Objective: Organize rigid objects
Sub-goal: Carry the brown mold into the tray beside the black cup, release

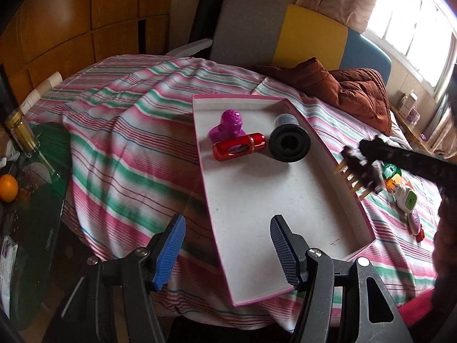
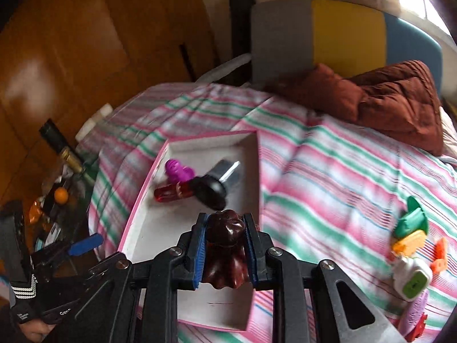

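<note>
A pink-edged white box (image 1: 285, 217) (image 2: 160, 223) lies on the striped bedspread. In it are a purple figure (image 1: 228, 127) (image 2: 178, 170), a red capsule (image 1: 238, 150) (image 2: 174, 191) and a black spool (image 1: 288, 140) (image 2: 212, 190). My right gripper (image 2: 225, 245) is shut on a dark brown wooden comb (image 2: 227, 251); in the left wrist view the comb (image 1: 357, 171) hangs over the box's right edge with its yellow teeth down. My left gripper (image 1: 228, 253) is open and empty above the box's near left edge.
Several loose toys (image 2: 414, 260) (image 1: 402, 194) lie on the bedspread to the right of the box. A brown quilt (image 2: 400, 97) is bunched at the headboard. At the left is a glass side table with a bottle (image 1: 21, 131) and an orange (image 1: 8, 187).
</note>
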The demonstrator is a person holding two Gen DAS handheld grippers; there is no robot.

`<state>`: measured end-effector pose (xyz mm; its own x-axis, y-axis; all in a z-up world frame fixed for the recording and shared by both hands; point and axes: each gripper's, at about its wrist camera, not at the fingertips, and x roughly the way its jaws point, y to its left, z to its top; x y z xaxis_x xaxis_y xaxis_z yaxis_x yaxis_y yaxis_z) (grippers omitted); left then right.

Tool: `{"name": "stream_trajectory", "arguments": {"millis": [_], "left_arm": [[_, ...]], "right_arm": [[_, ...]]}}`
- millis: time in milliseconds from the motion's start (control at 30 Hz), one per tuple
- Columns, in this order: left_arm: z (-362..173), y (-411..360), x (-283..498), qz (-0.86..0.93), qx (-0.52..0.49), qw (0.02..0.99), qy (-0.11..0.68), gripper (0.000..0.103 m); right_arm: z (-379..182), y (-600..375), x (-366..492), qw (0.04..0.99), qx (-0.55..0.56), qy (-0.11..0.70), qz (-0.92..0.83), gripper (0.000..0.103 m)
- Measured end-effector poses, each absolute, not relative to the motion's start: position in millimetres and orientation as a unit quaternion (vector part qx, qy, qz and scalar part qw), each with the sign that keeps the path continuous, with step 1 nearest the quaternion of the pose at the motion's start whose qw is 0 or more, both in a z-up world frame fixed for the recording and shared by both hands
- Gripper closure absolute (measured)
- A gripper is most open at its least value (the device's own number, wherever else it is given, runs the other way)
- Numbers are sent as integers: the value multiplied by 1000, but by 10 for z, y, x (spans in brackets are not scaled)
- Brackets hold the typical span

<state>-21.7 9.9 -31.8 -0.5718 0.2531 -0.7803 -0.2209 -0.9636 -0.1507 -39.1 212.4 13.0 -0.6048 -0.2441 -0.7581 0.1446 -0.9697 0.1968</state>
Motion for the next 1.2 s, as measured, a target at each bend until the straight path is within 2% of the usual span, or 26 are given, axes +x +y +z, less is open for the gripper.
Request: {"name": "stream_trajectory", "arguments": {"millis": [133, 300, 633, 967, 1200], "left_arm": [[-351, 44, -221, 885, -447, 128, -22, 40], [-380, 17, -223, 884, -449, 126, -24, 40], [-417, -1, -244, 882, -454, 123, -24, 40], [-392, 29, -215, 884, -450, 123, -18, 40], [-376, 40, -179, 885, -449, 126, -16, 40]], "right_arm": [[-40, 1894, -522, 113, 454, -19, -884, 81], [-232, 1828, -792, 72, 466, 29, -881, 81], [-359, 1761, -1030, 50, 458, 62, -886, 81], [-360, 1824, -1018, 51, 467, 24, -883, 79], [-287, 1828, -963, 54, 464, 10, -884, 68]]}}
